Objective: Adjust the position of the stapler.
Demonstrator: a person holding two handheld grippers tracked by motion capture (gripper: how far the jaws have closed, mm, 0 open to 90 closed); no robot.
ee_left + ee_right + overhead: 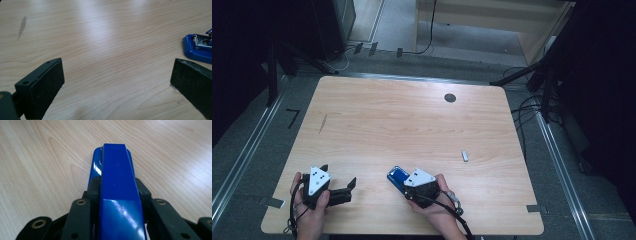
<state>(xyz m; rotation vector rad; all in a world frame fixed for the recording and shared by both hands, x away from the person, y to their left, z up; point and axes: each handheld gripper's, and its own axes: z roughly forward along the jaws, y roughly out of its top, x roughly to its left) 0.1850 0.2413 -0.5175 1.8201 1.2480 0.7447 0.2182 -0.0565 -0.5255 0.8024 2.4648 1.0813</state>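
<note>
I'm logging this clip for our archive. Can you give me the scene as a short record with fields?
surface: wooden table
left tongs: open, nothing between them, low over the table
right tongs: shut on the blue stapler
stapler position: near front edge, pointing away from the person
other item: small white object lying to the right
mark: dark round hole near far edge

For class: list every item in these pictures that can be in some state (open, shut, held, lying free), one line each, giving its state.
Blue stapler: gripped from both sides by the right gripper, top arm down, front end over the table.
Right gripper: shut on the blue stapler.
Left gripper: open, jaws wide apart, nothing between them.
Small white object: lying free on the table, apart from both grippers.
Table: wooden, with a dark round grommet near its far edge.
</note>
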